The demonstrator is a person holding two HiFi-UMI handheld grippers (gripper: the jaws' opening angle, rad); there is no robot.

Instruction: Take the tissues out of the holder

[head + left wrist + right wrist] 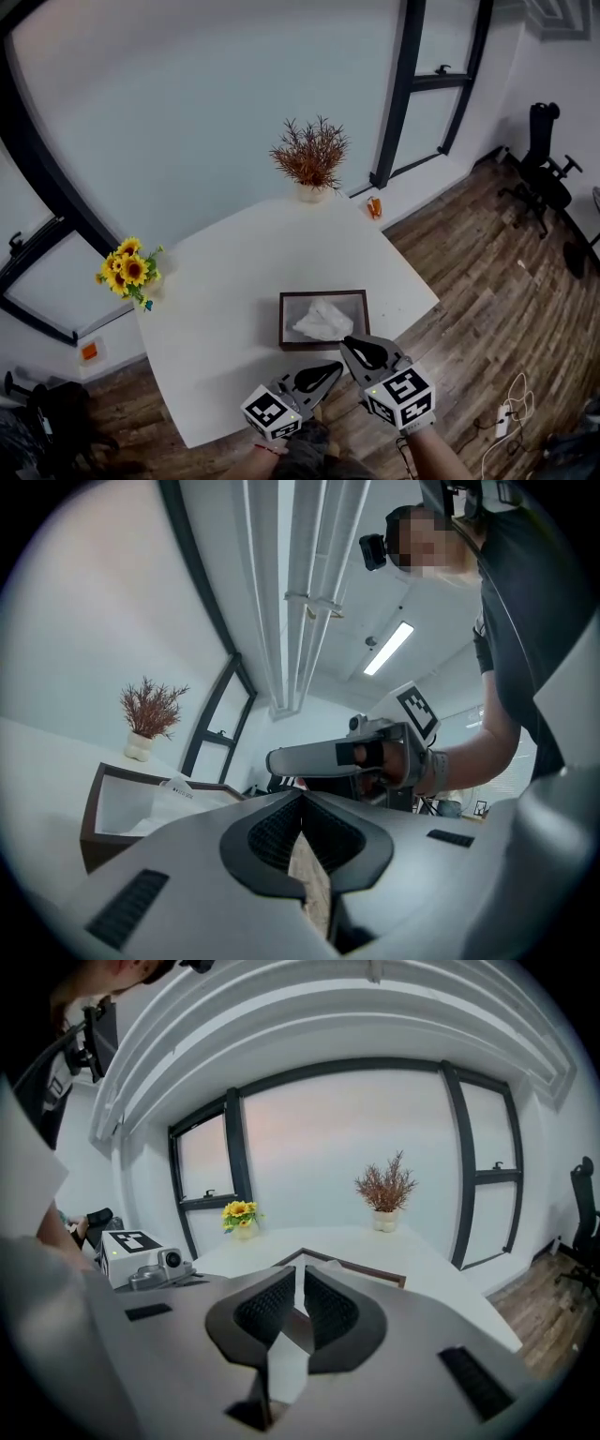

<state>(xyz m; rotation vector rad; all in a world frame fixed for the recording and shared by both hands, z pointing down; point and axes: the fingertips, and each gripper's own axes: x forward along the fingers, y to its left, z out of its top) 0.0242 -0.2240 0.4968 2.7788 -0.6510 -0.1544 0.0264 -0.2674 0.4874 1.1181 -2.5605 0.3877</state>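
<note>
A dark brown tissue holder (284, 322) sits near the front edge of the white table (234, 272), with crumpled white tissues (322, 321) lying in it. My left gripper (335, 367) hovers just in front of the holder, jaws shut and empty. My right gripper (348, 342) is at the holder's near right corner, also shut with nothing in it. In the left gripper view the holder (92, 810) and tissue (174, 793) lie to the left, and the right gripper (323, 759) crosses ahead. In the right gripper view the holder's rim (375, 1272) shows just past the shut jaws.
A vase of sunflowers (129, 270) stands at the table's left corner and a pot of dried reddish plant (311, 159) at the far corner. Wood floor (487, 272) lies right of the table, with a black chair (544, 169) at the far right. Windows run behind.
</note>
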